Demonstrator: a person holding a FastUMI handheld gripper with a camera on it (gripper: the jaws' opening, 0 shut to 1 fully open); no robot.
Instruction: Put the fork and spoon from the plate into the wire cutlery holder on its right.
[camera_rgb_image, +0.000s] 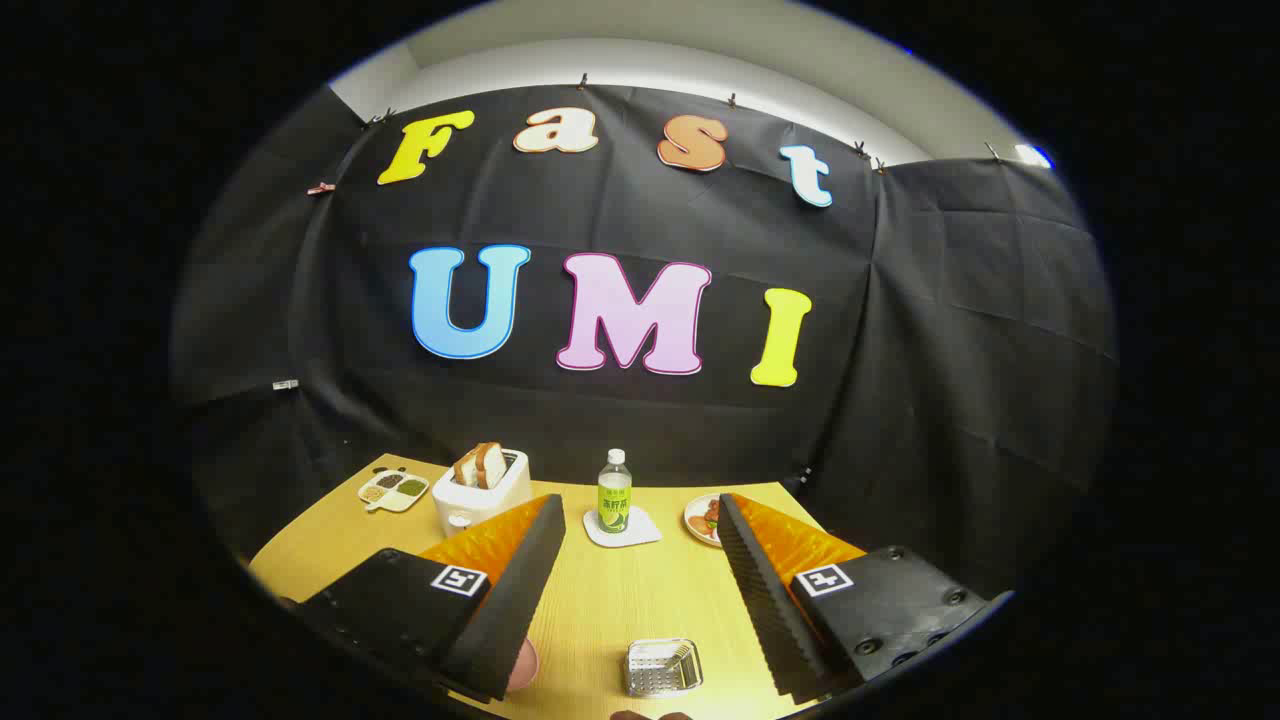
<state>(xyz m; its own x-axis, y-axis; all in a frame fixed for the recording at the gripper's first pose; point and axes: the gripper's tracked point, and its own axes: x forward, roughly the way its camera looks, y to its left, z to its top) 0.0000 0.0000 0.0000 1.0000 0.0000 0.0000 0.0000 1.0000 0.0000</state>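
Wooden table, pale yellow top, carrying all items listed below. Gripper: fingers spread wide apart with nothing between them but bare tabletop, held above the near part of the table. White toaster, far left, beyond the left finger, two slices of bread standing up out of its slots. Small divided tray, left of the toaster near the table's far corner, its compartments holding dark, pale and green fillings, too small to identify. Plastic bottle, white cap and green label, upright on a white coaster, beyond the fingers and roughly midway between them. Round plate, far right, partly hidden behind the right finger, with reddish food on it; contents otherwise unclear. Wire cutlery holder, silver mesh, square, standing near and below, between the fingers and closer to the right one; it appears to have no cutlery in it, though its inside is not fully readable. Pink rounded edge, just left of the holder and mostly hidden under the left finger, probably the rim of the task's plate; the fork and spoon cannot be made out, presumably lying on it behind the finger. Step in hand, by judgement: the approach, nothing yet picked up. Next move calls for tipping downward and leftward to bring the plate into sight, then closing on one utensil's handle.
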